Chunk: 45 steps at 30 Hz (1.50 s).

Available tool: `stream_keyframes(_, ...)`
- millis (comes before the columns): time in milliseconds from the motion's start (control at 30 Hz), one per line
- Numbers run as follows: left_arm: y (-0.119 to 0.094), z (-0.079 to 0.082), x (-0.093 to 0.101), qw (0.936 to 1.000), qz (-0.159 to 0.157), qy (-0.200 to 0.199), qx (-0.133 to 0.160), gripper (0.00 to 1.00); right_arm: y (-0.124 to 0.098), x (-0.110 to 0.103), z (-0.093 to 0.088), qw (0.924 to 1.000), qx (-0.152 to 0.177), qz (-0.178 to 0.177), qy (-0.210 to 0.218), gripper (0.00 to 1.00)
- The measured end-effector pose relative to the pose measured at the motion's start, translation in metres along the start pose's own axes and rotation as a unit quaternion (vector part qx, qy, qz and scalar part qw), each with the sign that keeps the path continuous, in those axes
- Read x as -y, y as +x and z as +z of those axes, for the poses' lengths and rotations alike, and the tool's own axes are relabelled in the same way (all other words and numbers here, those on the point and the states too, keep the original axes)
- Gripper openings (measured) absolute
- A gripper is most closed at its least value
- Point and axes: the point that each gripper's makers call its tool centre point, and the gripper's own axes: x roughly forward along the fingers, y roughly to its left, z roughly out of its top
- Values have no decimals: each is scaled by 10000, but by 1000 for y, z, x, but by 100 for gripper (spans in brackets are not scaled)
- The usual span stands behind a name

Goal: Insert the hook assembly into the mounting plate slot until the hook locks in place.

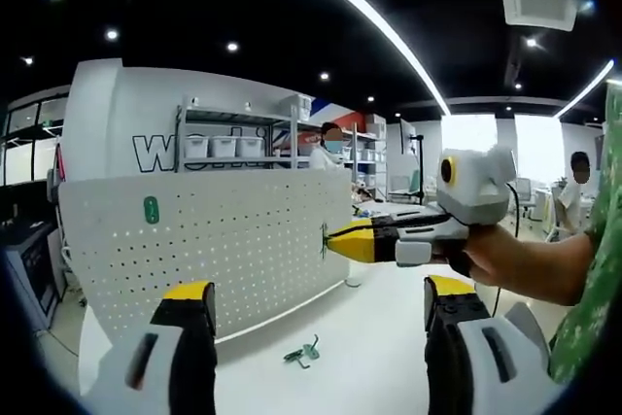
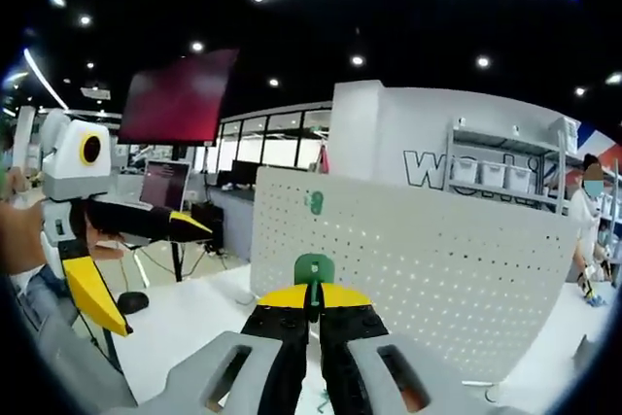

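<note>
I stand at a white bench (image 1: 389, 337) in a large, dark-ceilinged workshop. A white perforated mounting plate (image 1: 224, 240) stands upright on the bench, its face dotted with rows of small holes. One green hook (image 1: 151, 209) is already hanging high on the plate, near its upper left corner in the left gripper view. A second green hook piece (image 1: 302, 353) lies loose on the bench just in front of the plate's lower edge.

My left hand-held gripper (image 1: 319, 313) hangs in front of the plate with its yellow-tipped jaws spread wide apart and nothing between them. My right hand-held gripper (image 1: 330, 240) reaches in from the right, its yellow tip close against the plate's right edge. In the right gripper view its jaws are pressed together, pinching the green hook assembly (image 2: 313, 269), whose rounded top stands just above the jaw tips, in front of the plate. I cannot tell whether the hook touches the plate.

Behind the plate, a white wall carries large dark lettering, and metal shelves (image 1: 233, 138) hold white storage bins. Long curved strip lights and small round spotlights glow overhead. A dark red screen (image 2: 180, 96) hangs near glass partitions, and people stand farther back in the room.
</note>
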Motion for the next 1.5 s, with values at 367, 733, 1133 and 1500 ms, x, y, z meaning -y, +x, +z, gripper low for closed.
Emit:
stream_keyframes(367,-8,-6,-7,9999,-100,-13,-15,90,27,-8,10,10000,46,-68,-4,1)
stream_keyframes(733,-12,-11,-9,9997,-252,-29,-10,89,55,-9,22,9997,123,-215,18,1)
stream_keyframes(1133,-15,-18,-12,9994,-330,-42,-32,89,80,-7,33,9990,155,-415,-48,1)
stream_keyframes(1500,-19,-22,-22,9999,-143,59,-4,89,109,0,47,9981,234,-571,16,1)
